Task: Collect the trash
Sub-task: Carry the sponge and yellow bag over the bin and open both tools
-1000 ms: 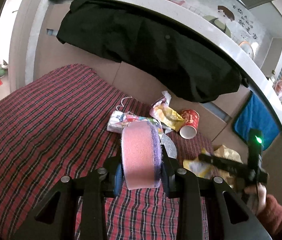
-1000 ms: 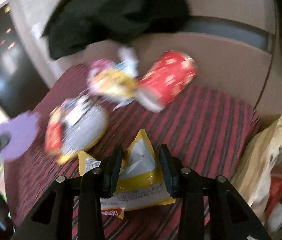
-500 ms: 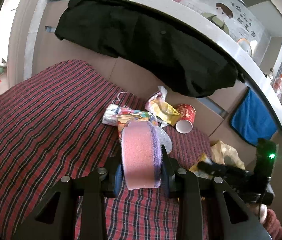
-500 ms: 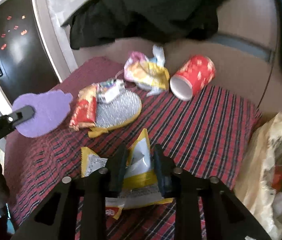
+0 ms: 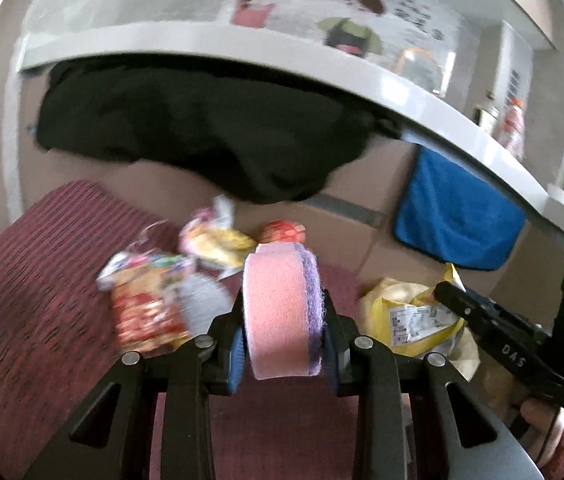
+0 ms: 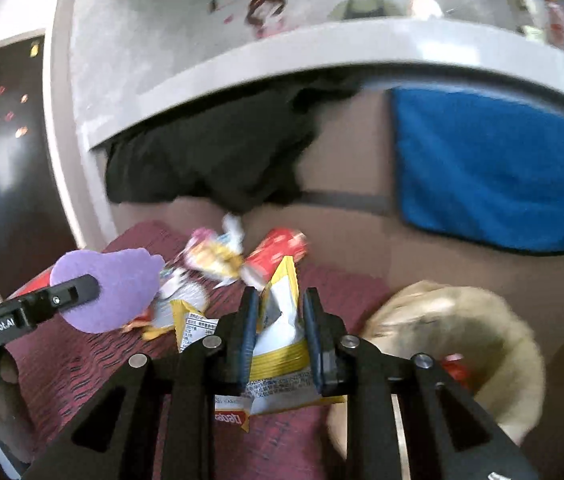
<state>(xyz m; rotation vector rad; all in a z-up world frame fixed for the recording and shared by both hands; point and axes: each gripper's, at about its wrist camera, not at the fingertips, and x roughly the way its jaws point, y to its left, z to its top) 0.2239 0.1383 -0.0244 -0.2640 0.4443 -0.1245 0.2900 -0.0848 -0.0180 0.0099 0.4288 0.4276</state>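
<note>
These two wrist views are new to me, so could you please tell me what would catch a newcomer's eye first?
Most striking is the pink and purple sponge, clamped upright in the left claw at the centre of the left view. In the right view, the right claw, whose jaws have just been closing, pinches a yellow and white wrapper. Behind both, a red paper cup and crumpled wrappers litter the dark red striped cloth.

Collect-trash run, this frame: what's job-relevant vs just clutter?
Job:
- yellow wrapper gripped in the right tongs, which have just been closing
- trash bag beside the cloth-covered table
- loose snack wrappers and red paper cup on the table
- pink-and-purple sponge in the left tongs

Clutter:
- black garment
- blue towel
</note>
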